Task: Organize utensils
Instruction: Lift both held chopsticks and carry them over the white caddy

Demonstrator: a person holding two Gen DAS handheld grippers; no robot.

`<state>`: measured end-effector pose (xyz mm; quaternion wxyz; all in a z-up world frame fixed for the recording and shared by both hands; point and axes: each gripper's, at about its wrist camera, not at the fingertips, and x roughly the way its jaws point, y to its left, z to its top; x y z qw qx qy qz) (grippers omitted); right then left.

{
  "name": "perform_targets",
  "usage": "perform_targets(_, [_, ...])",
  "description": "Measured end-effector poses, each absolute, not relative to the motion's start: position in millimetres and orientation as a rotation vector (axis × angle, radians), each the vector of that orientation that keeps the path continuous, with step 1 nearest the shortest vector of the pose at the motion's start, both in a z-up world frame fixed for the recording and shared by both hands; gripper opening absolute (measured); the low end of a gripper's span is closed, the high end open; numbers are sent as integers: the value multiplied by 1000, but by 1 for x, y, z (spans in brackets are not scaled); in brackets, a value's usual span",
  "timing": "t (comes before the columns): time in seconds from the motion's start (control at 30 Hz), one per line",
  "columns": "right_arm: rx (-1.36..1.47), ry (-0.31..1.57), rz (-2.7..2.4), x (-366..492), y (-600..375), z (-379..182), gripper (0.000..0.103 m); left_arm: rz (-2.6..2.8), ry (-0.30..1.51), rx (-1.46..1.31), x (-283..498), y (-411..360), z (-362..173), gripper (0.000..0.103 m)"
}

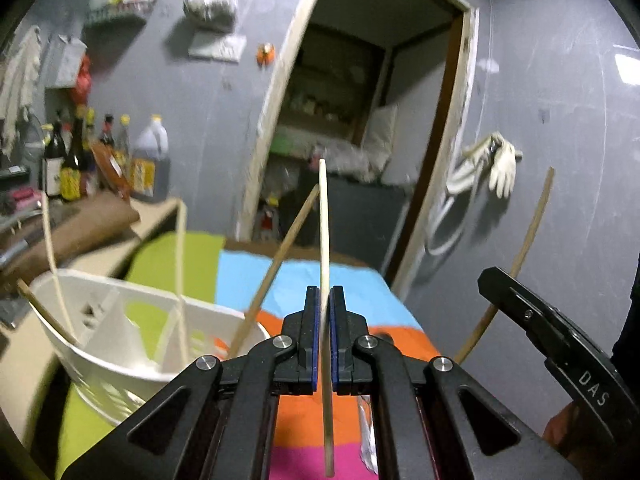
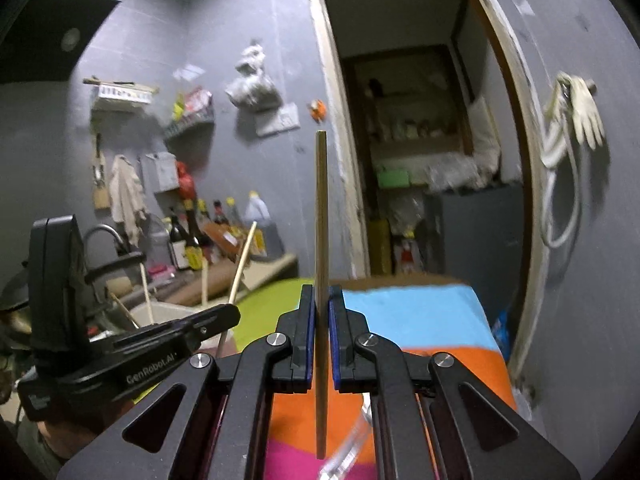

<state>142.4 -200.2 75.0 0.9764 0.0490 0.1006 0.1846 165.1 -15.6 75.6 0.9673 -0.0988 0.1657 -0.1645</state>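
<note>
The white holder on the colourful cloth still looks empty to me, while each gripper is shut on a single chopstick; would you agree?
Not quite: the white holder already has several chopsticks standing in it, as the left wrist view shows. The rest holds: left gripper and right gripper each clamp one chopstick.

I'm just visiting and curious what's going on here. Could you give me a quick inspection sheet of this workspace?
Surface: table under a cloth of green, blue, orange and pink patches.
Job's things: white holder with several chopsticks standing in it; a pale chopstick and a darker chopstick, each held upright.
Clutter: sauce bottles on the counter; clear wrapper on the cloth.
Tongs: left tongs shut on the pale chopstick; right tongs shut on the darker chopstick.
Cables: white hose looped on the wall.
Surroundings: grey walls, open doorway, hanging gloves.
</note>
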Motion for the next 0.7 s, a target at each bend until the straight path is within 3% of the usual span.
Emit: perform_targets(0.7, [129,44,571,167,-135,150,4,-120,89,-288,185,124,131,2])
